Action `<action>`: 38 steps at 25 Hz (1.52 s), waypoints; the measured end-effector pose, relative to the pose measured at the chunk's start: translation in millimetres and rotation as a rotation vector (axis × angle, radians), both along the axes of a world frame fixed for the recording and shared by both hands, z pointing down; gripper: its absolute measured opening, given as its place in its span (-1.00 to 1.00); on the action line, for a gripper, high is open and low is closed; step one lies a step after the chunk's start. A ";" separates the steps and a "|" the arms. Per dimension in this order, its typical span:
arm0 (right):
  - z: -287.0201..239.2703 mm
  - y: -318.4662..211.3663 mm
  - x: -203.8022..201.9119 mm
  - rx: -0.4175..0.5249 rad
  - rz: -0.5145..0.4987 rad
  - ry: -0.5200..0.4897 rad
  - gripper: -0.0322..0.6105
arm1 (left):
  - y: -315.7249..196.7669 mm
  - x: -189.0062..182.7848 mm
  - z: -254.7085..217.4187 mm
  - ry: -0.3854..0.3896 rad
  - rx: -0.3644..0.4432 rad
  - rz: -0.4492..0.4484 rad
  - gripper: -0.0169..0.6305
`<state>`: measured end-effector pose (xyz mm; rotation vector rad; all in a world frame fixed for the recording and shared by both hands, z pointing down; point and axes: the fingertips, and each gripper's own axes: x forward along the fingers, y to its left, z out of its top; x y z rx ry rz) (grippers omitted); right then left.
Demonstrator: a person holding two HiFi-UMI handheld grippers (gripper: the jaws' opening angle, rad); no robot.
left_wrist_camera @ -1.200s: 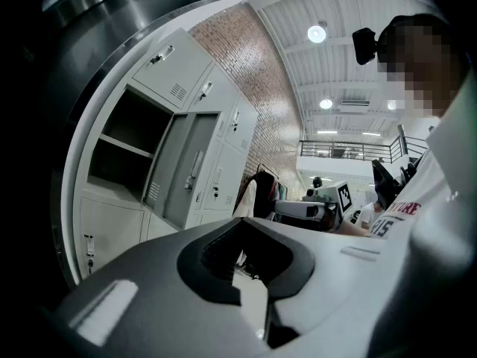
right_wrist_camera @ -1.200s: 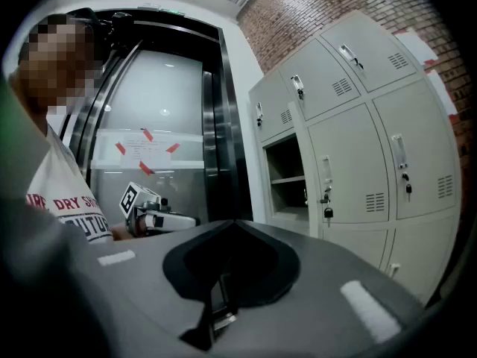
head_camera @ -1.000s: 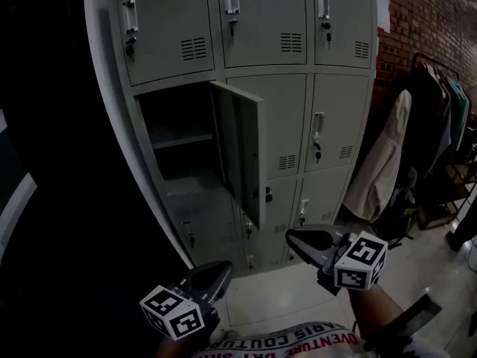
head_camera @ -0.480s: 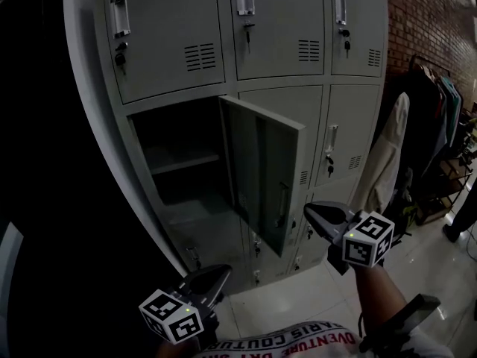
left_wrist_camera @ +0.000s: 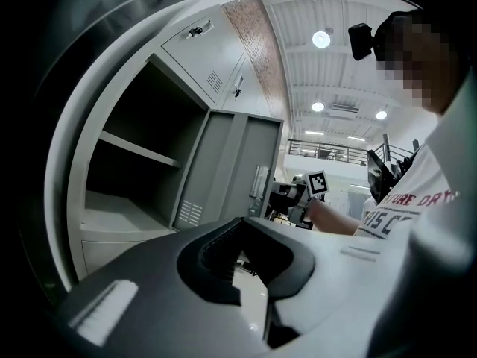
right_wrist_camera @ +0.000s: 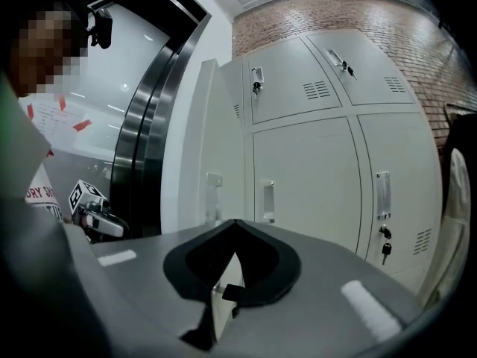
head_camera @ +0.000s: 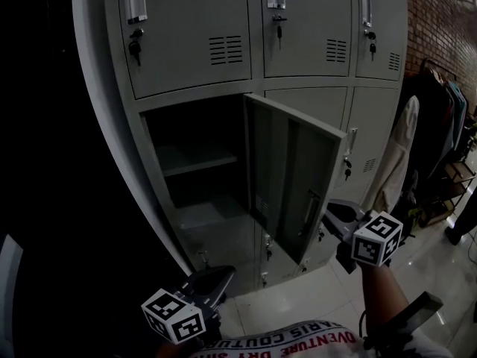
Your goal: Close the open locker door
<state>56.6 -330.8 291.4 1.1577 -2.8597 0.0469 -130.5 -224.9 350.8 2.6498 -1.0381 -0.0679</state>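
Clearly, the grey locker cabinet (head_camera: 186, 43) is seen with one door (head_camera: 294, 177) swung wide open. The right tool (head_camera: 339, 213), jaws pressed together on nothing, is held beside the door's free edge; the left tool (head_camera: 218, 276), likewise closed, is held lower.

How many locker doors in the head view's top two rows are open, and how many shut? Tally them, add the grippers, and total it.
Open doors: 1
Shut doors: 5
Grippers: 2
Total: 8
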 end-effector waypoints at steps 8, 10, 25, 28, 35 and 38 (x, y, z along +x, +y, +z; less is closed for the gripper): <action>-0.4 16.9 -31.4 0.032 -0.034 0.003 -0.95 | -2.8 -16.4 5.7 -0.001 0.002 0.014 -0.93; -2.2 23.8 -42.3 0.048 -0.053 0.017 -0.95 | -1.9 -19.9 6.5 -0.013 -0.002 0.010 -0.93; -10.8 47.2 -171.9 0.088 -0.377 -0.031 -0.95 | 0.8 -62.0 20.3 -0.031 -0.032 -0.062 -0.93; -10.8 40.7 -199.3 0.091 -0.419 -0.034 -0.94 | -0.7 -71.6 24.4 -0.036 -0.041 -0.076 -0.93; -2.7 8.5 -254.0 0.085 -0.455 0.048 -0.94 | -4.5 -88.3 28.0 -0.049 -0.059 -0.087 -0.93; -3.0 -8.8 -275.8 0.078 -0.465 0.048 -0.94 | -5.0 -95.5 28.4 -0.074 -0.058 -0.085 -0.93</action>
